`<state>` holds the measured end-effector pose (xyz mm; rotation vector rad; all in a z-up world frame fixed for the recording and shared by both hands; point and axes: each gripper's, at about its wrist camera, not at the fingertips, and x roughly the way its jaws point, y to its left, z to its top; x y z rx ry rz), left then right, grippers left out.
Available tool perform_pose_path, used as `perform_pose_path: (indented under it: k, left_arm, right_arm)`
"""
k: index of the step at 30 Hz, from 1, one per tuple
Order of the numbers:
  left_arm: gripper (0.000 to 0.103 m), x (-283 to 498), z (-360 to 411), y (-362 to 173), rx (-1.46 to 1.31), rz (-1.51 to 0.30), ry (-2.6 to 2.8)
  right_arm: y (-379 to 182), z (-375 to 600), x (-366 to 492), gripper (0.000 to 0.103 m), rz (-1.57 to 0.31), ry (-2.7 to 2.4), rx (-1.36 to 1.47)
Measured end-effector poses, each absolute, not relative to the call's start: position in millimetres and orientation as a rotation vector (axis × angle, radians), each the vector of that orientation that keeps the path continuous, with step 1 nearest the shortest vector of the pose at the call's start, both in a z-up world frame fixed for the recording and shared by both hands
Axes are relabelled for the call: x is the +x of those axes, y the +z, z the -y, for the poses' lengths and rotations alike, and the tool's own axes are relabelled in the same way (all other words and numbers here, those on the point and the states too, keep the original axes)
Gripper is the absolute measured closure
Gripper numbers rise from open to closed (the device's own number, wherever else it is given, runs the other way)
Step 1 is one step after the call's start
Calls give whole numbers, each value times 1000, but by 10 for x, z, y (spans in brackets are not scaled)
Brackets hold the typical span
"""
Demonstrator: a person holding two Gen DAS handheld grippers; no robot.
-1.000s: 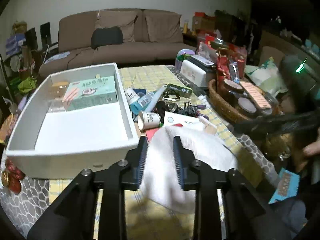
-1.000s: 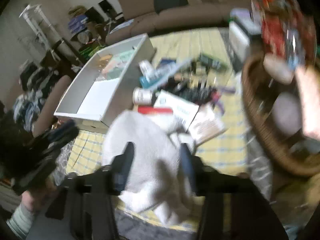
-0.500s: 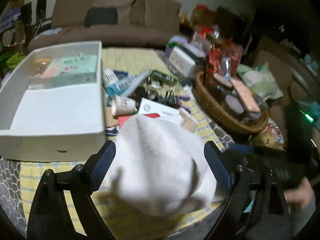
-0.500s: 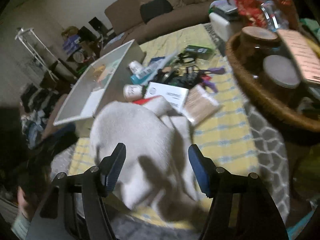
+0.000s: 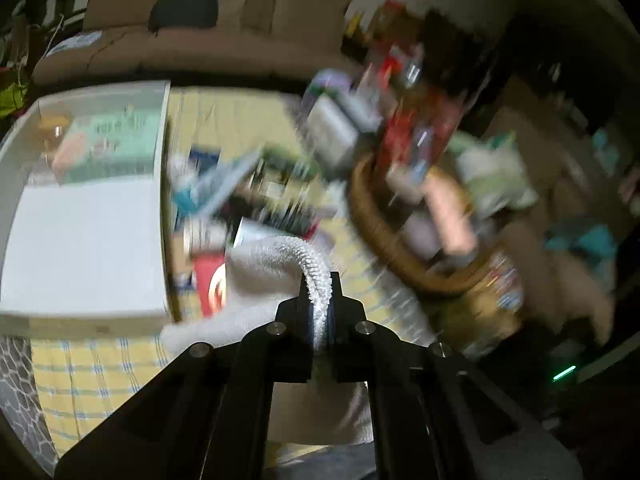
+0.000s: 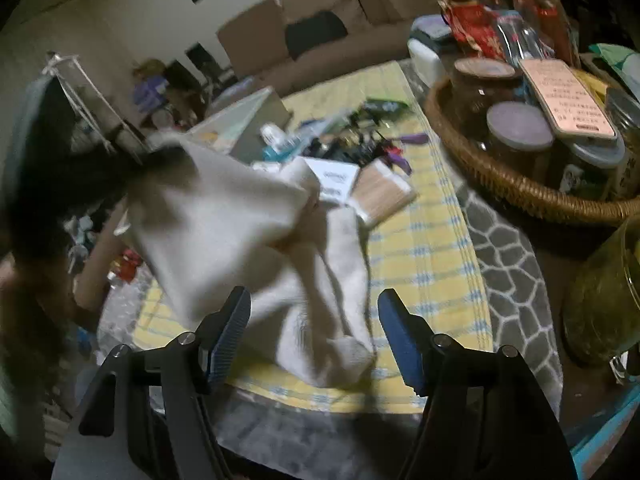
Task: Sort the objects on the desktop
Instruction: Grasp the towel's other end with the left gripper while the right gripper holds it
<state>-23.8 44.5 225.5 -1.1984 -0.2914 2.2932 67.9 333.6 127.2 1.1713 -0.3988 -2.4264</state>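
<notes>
While left tongs (image 5: 318,305) pinch the towel (image 5: 276,280), right tongs (image 6: 314,334) open.

We are seeing a white terry towel (image 6: 224,216) being lifted at one edge, where a ridge of its nubbly fabric (image 5: 318,292) is pinched tight; from there it is draping down, its lower folds still resting on the yellow checked cloth of the worktop (image 6: 432,248). One bunched corner (image 6: 348,356) is lying nearest us. Behind the towel we are looking at a heap of small desktop objects: a flat pack of wooden sticks (image 6: 382,194) lying just beside a white card (image 6: 334,178), and tubes and dark clips further back. A white box (image 5: 84,216) is standing to the left, a green packet (image 5: 116,140) lying inside it.
</notes>
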Motion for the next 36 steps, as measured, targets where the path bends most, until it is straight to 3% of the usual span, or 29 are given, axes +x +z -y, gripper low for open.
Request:
perform_pose_path:
  k: [8,13,21,29,31,32,36]
  left_arm:
    - [98,-142,-205,4455,-831,238,2403]
    - [98,-16,-211,5480,-679,142,2533]
    - [98,79,-109,6026,-649,96,2631]
    - [98,48,274,6161,-678,160,2695]
    - [98,7,420,6170,-686,172,2721]
    - [98,-14,518,6165,-694,185,2737]
    - [98,-201,1089,6087,-717,283,2799]
  right_arm:
    - [1618,-3112,880,24,335,-2444,974]
    - [1932,-2750,901,22,157,-2495,846]
    - [2472,-2138,692,21,-51,-2451,622]
    - [2688,-1608,423,23,-10,-2305,549]
    - [2666,-1393,382,64,-65,-2284,559]
    - [2659,-1320,357,100,-88,-2271,580]
    - [2752,-1268,285,97,-175,-2297,577]
